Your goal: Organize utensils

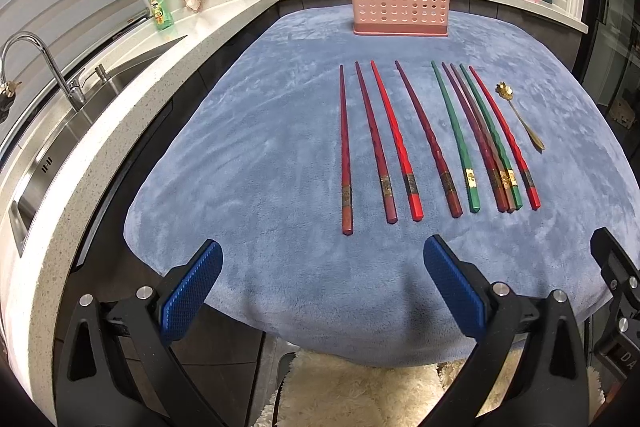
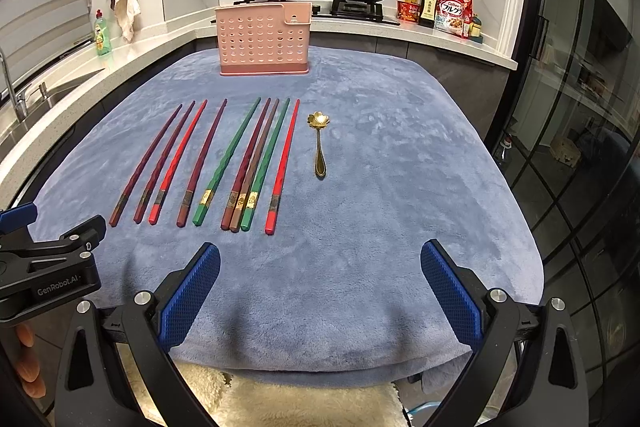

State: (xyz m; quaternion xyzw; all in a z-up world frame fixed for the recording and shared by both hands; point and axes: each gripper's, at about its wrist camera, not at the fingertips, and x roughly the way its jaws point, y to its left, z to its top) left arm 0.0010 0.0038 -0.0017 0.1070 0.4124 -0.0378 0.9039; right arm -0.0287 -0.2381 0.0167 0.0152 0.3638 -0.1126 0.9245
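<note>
Blue fleece cloth (image 2: 400,187) is carrying nine chopsticks (image 2: 256,163) left of centre, a gold spoon (image 2: 319,143) just beside, and the pink holder (image 2: 264,39) standing above. Left gripper (image 1: 322,287) and right gripper (image 2: 320,287) are hovering, released, lower frame.

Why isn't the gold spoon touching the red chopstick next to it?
Apart. The right wrist view shows blue cloth plainly between the spoon and the nearest red chopstick along their whole length.
</note>
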